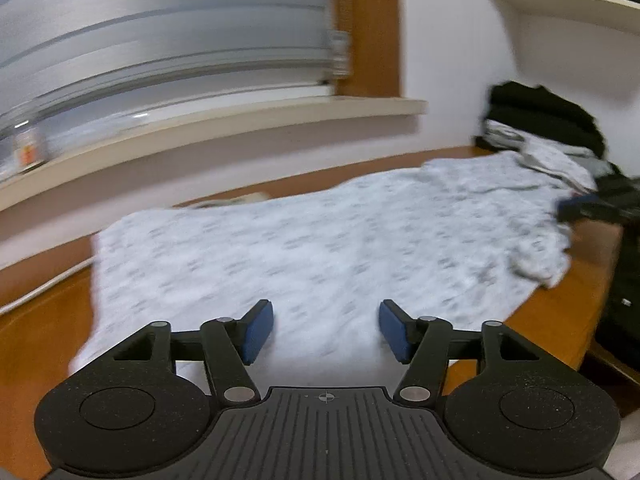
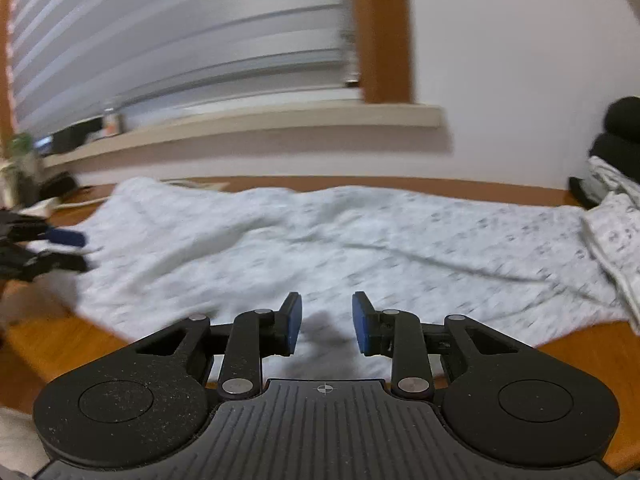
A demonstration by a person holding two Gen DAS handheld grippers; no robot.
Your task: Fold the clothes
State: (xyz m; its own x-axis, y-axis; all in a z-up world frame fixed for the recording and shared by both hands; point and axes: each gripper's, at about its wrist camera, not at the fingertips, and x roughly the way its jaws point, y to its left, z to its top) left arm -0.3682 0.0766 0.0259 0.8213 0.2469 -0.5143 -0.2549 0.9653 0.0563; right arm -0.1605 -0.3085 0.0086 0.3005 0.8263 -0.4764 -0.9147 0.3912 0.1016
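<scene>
A light grey speckled garment (image 1: 320,248) lies spread flat on the wooden table (image 1: 48,320); it also fills the middle of the right wrist view (image 2: 320,248). My left gripper (image 1: 326,330) is open and empty, its blue pads just above the garment's near edge. My right gripper (image 2: 326,322) is open with a narrower gap, empty, over the garment's near edge. The left gripper also shows at the left edge of the right wrist view (image 2: 66,250), beside the garment's left end.
A pile of black and patterned clothes (image 1: 552,128) sits at the table's far right against the white wall. A windowsill (image 2: 240,128) with small items and blinds runs behind the table. A white cable (image 1: 44,288) lies at the left.
</scene>
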